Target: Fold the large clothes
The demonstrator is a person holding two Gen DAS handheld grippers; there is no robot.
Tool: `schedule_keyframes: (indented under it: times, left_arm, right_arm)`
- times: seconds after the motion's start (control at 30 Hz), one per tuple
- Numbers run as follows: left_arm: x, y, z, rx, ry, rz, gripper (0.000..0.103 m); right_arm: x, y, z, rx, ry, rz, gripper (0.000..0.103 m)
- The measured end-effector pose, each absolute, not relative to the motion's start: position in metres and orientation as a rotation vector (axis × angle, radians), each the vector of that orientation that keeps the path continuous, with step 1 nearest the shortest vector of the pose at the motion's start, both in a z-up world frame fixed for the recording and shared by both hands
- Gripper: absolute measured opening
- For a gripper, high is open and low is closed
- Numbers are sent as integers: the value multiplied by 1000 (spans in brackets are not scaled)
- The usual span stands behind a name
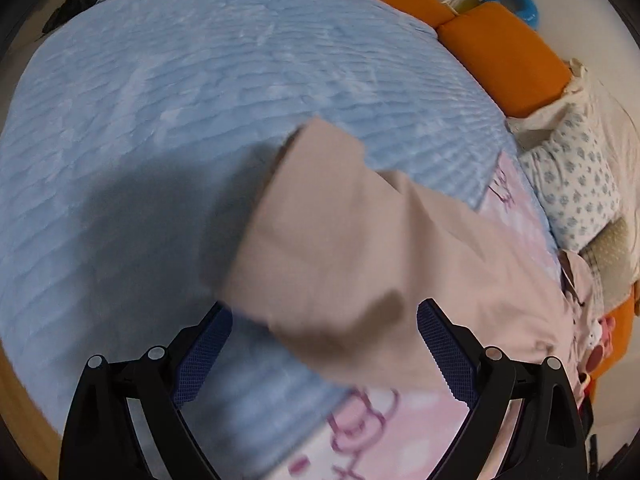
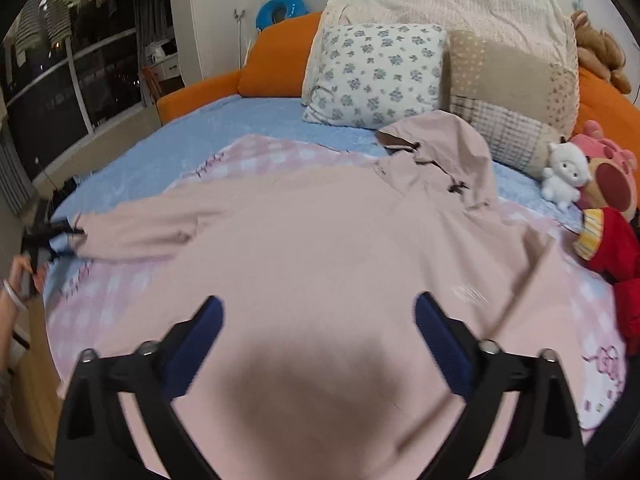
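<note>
Left wrist view first: pink hooded jacket (image 1: 344,248) is seen with its sleeve end lying across the blue blanket (image 1: 180,120), right in front of the left gripper (image 1: 324,344), whose jaws are spread wide with nothing pinched. Fabric is judged soft, light and floppy, probably a bit slick, so the cuff edge is where it should be taken.

Right wrist view: jacket body is spread flat on the bed, hood (image 2: 448,148) pointed toward the floral pillow (image 2: 376,76). Right gripper (image 2: 318,340) is held open above the hem, gripping nothing.
</note>
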State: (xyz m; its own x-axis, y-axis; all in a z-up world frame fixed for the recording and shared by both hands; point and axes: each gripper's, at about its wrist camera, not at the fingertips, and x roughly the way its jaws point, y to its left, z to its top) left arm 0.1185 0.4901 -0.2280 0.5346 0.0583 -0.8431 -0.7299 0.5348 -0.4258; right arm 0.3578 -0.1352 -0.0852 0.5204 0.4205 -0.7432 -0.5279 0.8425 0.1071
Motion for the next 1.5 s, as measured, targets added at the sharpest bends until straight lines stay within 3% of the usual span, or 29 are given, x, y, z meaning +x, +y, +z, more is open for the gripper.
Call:
schedule_keyframes:
  times: [0.1, 0.17, 0.2, 0.23, 0.27, 0.33, 0.5, 0.7, 0.9, 1.13, 1.37, 1.43, 1.5]
  left_arm:
    - [127, 499, -231, -850, 862, 563, 92]
    - [131, 500, -227, -832, 850, 587, 74]
    - [133, 503, -226, -839, 839, 585, 70]
    - [133, 506, -222, -864, 823, 565, 58]
    - [133, 506, -218, -887, 810, 546, 49]
    - [139, 501, -202, -899, 768, 496, 45]
    - [163, 425, -111, -686, 642, 233, 43]
    - [183, 280, -9, -503, 596, -234, 43]
    - [180, 137, 18, -267, 635, -594, 43]
    - [178, -1, -60, -36, 864, -811, 43]
    - [193, -75, -190, 171, 1160, -821, 44]
    - [198, -80, -205, 185, 1172, -817, 51]
    - [201, -82, -208, 201, 1162, -798, 69]
  right_arm:
    - [376, -120, -91, -122, 849, 614, 93]
    - [390, -111, -96, -128, 857, 644, 79]
    - [402, -107, -102, -128, 884, 653, 62]
    - [415, -103, -108, -113, 921, 666, 44]
    - [426, -102, -114, -95, 952, 673, 39]
    - [451, -98, -130, -36, 1024, 693, 23]
    - [490, -78, -169, -7, 1118, 727, 12]
    - [513, -42, -199, 37, 1150, 823, 10]
    - [539, -29, -203, 101, 1166, 868, 10]
    - [552, -58, -190, 124, 1147, 849, 10]
    - [547, -104, -191, 121, 1152, 799, 10]
    - [541, -112, -190, 118, 1150, 792, 10]
    - [535, -118, -186, 112, 1140, 802, 12]
